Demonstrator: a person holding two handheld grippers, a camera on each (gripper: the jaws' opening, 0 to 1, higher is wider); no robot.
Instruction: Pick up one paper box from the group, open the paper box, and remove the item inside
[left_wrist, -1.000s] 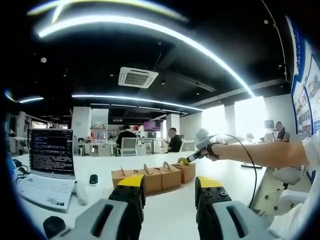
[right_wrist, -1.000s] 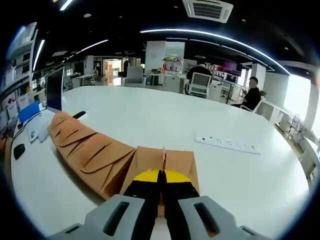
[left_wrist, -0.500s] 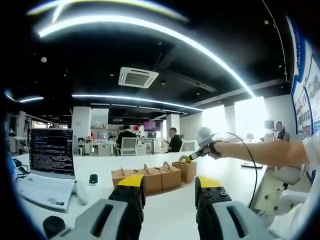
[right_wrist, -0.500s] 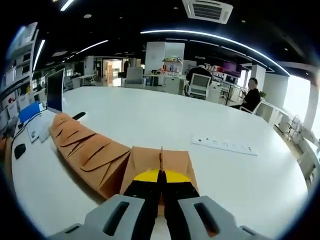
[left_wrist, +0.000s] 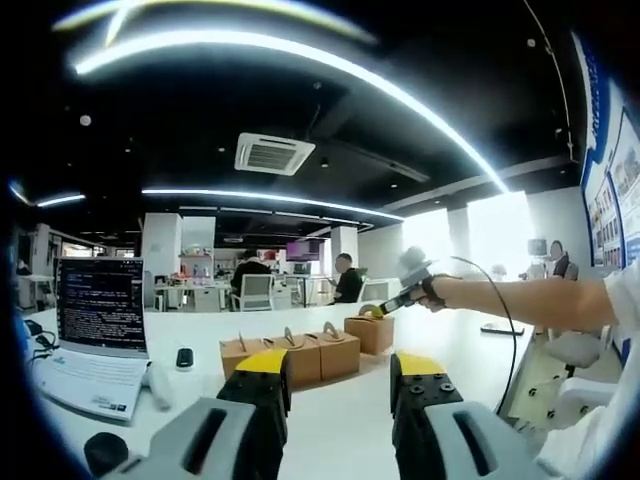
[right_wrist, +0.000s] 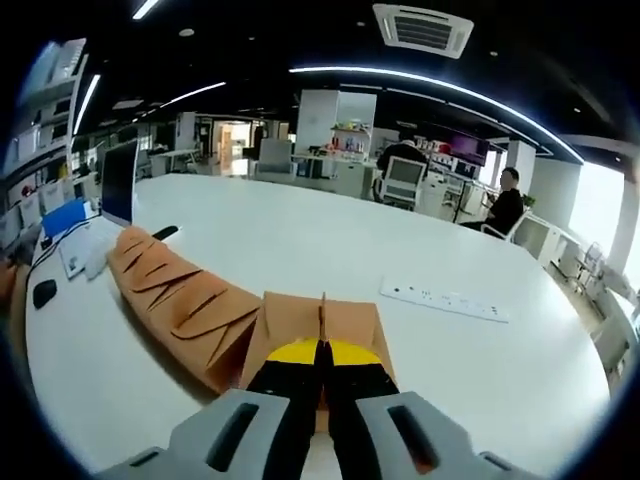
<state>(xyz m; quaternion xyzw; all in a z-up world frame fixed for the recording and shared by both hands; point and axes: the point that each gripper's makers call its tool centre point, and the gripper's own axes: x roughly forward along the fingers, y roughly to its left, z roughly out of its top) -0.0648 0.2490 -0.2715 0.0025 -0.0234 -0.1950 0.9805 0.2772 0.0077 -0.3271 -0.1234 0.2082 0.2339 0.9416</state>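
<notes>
In the left gripper view, the left gripper (left_wrist: 340, 385) hangs with jaws apart above the white table (left_wrist: 340, 430), facing the row of boxes (left_wrist: 290, 355); the right gripper (left_wrist: 385, 306) lifts the end paper box (left_wrist: 370, 333) clear. In the right gripper view, its jaws pinch the box's upright handle tab (right_wrist: 322, 318), beside a power strip (right_wrist: 443, 300).

White table (right_wrist: 300, 240) bears brown boxes (right_wrist: 175, 295), laptop (left_wrist: 85, 335) (open), power strip (right_wrist: 443, 300).
</notes>
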